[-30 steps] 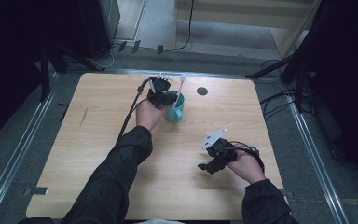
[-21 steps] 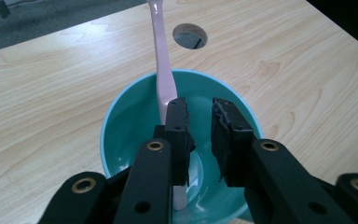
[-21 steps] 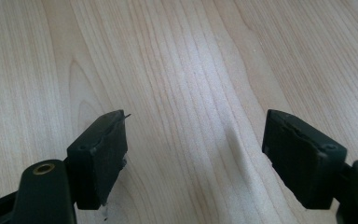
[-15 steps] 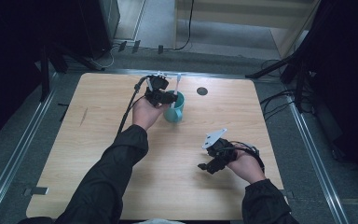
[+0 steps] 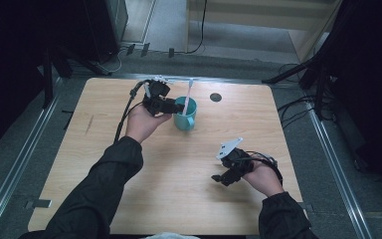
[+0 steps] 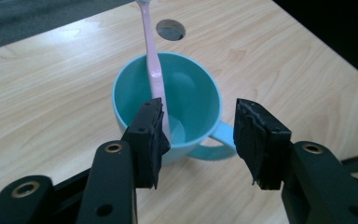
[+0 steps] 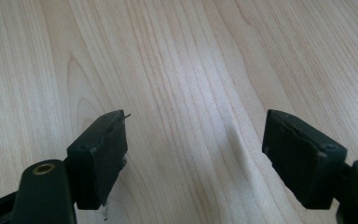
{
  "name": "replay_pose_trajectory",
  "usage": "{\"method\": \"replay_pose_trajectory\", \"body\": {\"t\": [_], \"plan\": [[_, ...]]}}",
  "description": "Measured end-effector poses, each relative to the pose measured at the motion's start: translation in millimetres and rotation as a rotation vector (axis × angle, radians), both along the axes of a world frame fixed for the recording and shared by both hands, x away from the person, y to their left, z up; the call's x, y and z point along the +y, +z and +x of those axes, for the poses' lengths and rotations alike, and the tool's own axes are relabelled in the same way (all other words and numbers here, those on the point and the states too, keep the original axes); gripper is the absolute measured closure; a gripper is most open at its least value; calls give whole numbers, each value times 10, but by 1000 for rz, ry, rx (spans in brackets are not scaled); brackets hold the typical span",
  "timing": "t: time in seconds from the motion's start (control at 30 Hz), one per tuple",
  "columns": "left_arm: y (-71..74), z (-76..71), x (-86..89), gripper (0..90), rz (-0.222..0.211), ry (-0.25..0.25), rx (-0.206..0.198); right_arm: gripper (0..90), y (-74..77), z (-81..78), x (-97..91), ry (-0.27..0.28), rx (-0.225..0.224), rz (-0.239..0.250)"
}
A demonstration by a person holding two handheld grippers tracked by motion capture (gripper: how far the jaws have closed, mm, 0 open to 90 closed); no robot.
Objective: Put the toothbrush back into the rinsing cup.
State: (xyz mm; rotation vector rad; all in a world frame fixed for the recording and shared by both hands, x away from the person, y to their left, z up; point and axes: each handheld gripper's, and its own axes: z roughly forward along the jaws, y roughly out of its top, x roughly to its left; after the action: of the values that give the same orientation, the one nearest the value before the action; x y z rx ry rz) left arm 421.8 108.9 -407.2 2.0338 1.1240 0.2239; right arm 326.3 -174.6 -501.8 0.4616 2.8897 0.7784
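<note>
A teal mug (image 5: pixel 185 114) stands at the table's far middle, and a pink toothbrush (image 5: pixel 189 92) stands in it, leaning on the rim. My left gripper (image 5: pixel 171 105) hovers just left of the mug. Its jaws have just been opening and nothing is pressed between them. In the left gripper view the mug (image 6: pixel 193 95) and the toothbrush (image 6: pixel 152 56) lie just beyond the left gripper (image 6: pixel 198 126), whose jaws stand apart. My right gripper (image 5: pixel 222 177) rests low at the front right, open. In its own view the right gripper (image 7: pixel 196 140) frames bare wood.
The light wooden table (image 5: pixel 129 189) has a round dark cable hole (image 5: pixel 216 97) right of the mug, also seen as the hole (image 6: pixel 170 29) behind the mug. Black cables trail from both grippers. A metal frame and dark stands surround the table.
My left gripper has opened and drawn back to the left and upward from the mug, leaving the toothbrush standing in it. The right hand has stayed put.
</note>
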Motion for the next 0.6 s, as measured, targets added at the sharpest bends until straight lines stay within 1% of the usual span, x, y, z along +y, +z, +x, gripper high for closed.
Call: {"method": "replay_pose_trajectory", "body": {"t": [0.17,0.27,0.33,0.4,0.47,0.57,0.6], "plan": [[11,-124,116,491,15,-7,2,218,15,-30,-3,-11,-1,5],[5,-189,192,484,32,-8,5,218,27,-47,-1,-7,-7,10],[-3,-229,244,480,31,-9,6,218,28,-51,0,-9,-7,10],[-26,-260,282,473,43,-13,17,218,25,-48,-5,-15,-7,7],[-55,-299,317,469,69,-18,24,218,24,-49,-17,-24,-7,8],[-96,-367,378,460,82,-25,25,218,18,-42,-40,-31,-4,9],[-112,-390,396,457,80,-25,28,218,16,-35,-45,-33,-3,9]]}}
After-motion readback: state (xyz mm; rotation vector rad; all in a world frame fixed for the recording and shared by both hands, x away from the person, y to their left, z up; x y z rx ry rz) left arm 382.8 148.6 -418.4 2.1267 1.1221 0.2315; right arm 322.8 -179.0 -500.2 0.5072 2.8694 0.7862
